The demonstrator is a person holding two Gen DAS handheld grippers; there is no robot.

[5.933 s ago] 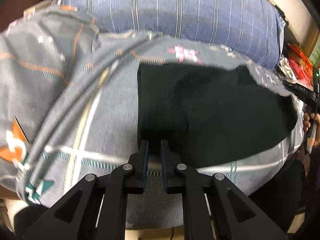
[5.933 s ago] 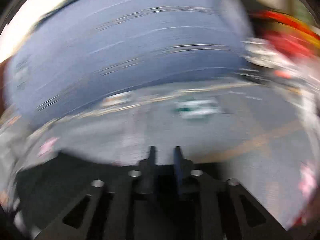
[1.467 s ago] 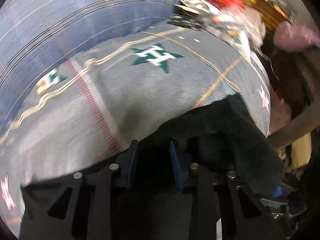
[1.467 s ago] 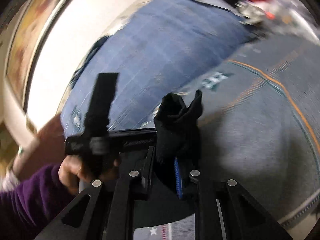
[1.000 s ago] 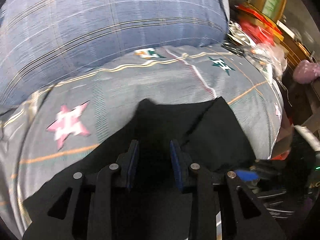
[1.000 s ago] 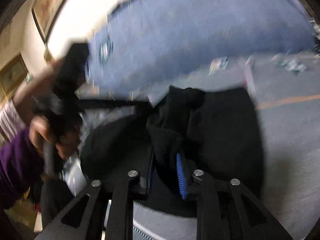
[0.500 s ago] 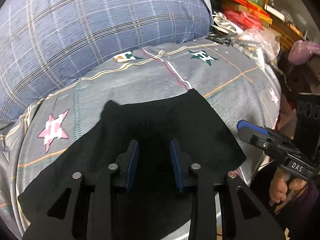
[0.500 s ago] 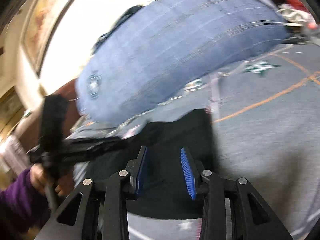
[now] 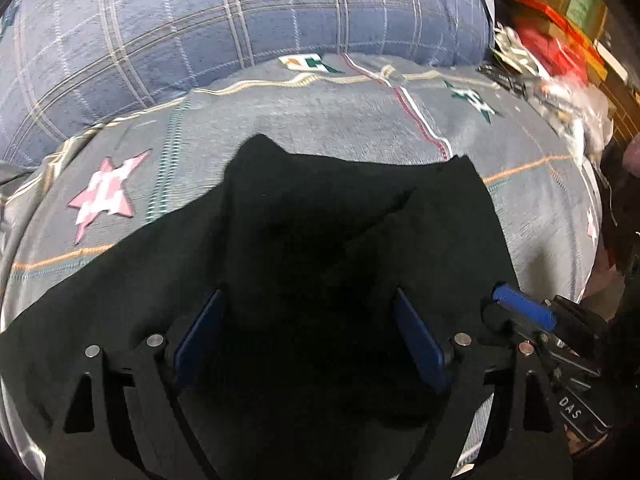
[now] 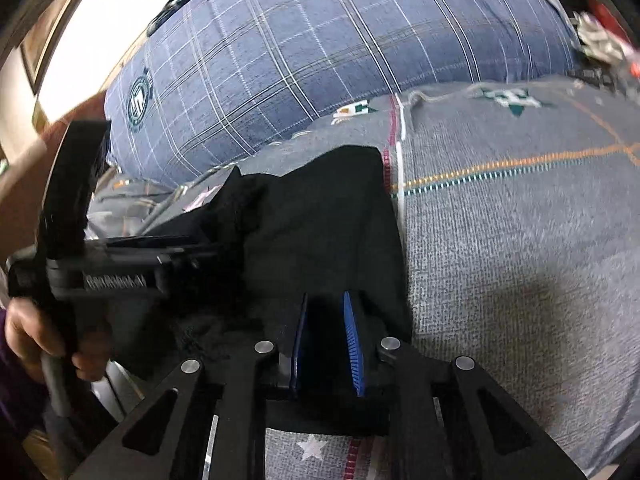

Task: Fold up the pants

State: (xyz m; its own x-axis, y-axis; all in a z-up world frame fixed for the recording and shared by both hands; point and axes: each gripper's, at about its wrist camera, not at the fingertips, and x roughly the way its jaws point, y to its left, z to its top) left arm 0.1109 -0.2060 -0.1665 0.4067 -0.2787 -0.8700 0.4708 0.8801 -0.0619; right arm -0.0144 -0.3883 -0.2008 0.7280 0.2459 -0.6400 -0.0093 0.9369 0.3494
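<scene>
Left gripper (image 9: 308,332) sat low over the black pants (image 9: 320,240), jaws spread wide, blue pads well apart, nothing between them but cloth lying underneath. No grip on the fabric. It pointed toward the blue plaid pillow (image 9: 240,32) at the back of the bed.

Right gripper (image 10: 326,344) was parted too, narrower gap, blue pads on either side of the near edge of the pants (image 10: 320,220); whether the fabric sat between them or just under them I couldn't tell. It was angled along the right edge of the garment.

In the right wrist view the left gripper (image 10: 192,254) came in level from the left, held by the person's hand (image 10: 44,336) on its handle, tips over the bunched left part of the pants.

Pants lay on the grey patterned bedspread (image 10: 520,240), mostly flat, folded layer on top with a diagonal crease, some bunching at the left side. Pillow touched the bedspread's far edge. Clutter (image 9: 552,60) sat to the far right, blurred.
</scene>
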